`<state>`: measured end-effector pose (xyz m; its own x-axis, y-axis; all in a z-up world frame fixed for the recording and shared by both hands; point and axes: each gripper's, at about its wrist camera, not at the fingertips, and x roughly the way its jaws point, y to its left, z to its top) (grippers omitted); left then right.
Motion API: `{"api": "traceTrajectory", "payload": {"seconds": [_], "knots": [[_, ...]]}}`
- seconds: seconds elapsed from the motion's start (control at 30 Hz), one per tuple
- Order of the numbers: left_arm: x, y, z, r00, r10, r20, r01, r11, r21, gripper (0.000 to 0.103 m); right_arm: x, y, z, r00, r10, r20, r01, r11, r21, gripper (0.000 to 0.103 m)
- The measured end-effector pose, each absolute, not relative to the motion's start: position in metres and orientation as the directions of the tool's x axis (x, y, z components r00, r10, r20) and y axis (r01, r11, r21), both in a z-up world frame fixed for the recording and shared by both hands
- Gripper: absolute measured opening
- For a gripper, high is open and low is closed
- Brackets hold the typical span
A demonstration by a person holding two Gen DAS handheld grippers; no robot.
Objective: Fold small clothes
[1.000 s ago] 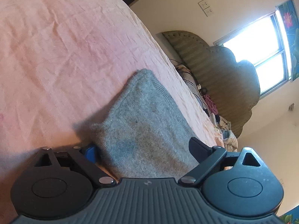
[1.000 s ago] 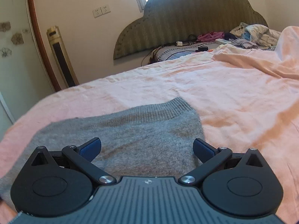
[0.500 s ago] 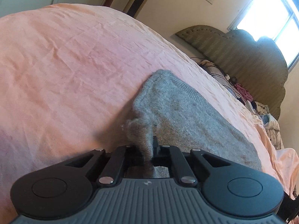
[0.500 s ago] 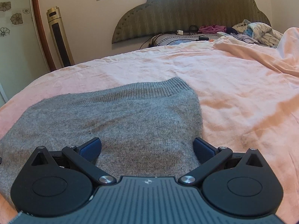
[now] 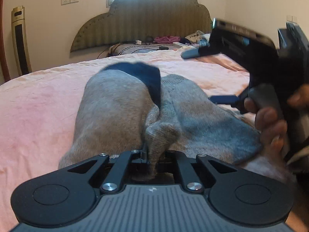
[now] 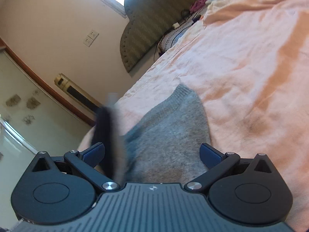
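Note:
A small grey knit garment [image 5: 115, 106] lies on the pink bedsheet [image 5: 38, 106]. One side of it is lifted and doubled over, showing a dark inner patch [image 5: 146, 75]. My left gripper [image 5: 152, 154] is shut on a pinched fold of the garment's near edge. At the right, a hand [image 5: 270, 123] holds my right gripper [image 5: 208, 75] over the garment's right part. In the right wrist view this gripper [image 6: 152, 152] is open above the garment [image 6: 170, 131], touching no cloth. A dark blurred shape [image 6: 108, 135] stands by its left finger; what it is I cannot tell.
A padded headboard [image 5: 144, 25] closes the far end of the bed. Loose clothes [image 5: 168, 38] and cables lie on the pillow there. A tall gold tower unit [image 5: 20, 38] stands against the left wall by a wooden frame. Pink sheet [image 6: 241, 58] spreads to the right.
My left gripper closed on the garment's edge, rolled level and swept across, dragging the cloth over itself. My right gripper stayed open and rolled to a tilt.

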<state>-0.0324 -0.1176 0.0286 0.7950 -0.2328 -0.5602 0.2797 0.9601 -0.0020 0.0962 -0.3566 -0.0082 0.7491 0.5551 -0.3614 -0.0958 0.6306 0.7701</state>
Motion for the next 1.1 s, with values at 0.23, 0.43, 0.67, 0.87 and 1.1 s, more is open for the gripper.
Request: {"api": "traceTrajectory", "payload": {"seconds": [0.23, 0.43, 0.67, 0.87, 1.1], "knots": [[-0.047, -0.113, 0.049, 0.82, -0.29, -0.493, 0.327, 0.945, -0.011, 0.006, 0.162, -0.328, 0.003, 0.526, 0.714, -0.463, -0.102, 0.593, 0.799, 0.103], [-0.05, -0.125, 0.054, 0.814, -0.318, -0.485, 0.371, 0.928, 0.015, 0.006, 0.2, -0.298, -0.001, 0.426, 0.754, -0.5, -0.107, 0.59, 0.8, 0.098], [-0.032, -0.154, 0.054, 0.765, -0.409, -0.497, 0.465, 0.885, -0.012, 0.005, 0.211, -0.297, 0.015, 0.466, 0.65, -0.6, -0.25, 0.748, 0.615, 0.016], [-0.01, -0.187, 0.029, 0.641, -0.511, -0.572, 0.539, 0.831, -0.138, 0.005, 0.202, -0.353, 0.018, 0.549, 0.513, -0.66, -0.226, 0.851, 0.473, 0.016], [-0.018, -0.143, 0.031, 0.573, -0.622, -0.533, 0.589, 0.765, -0.26, 0.042, 0.185, -0.389, 0.006, 0.658, 0.544, -0.521, -0.107, 0.753, 0.65, 0.075]]}}
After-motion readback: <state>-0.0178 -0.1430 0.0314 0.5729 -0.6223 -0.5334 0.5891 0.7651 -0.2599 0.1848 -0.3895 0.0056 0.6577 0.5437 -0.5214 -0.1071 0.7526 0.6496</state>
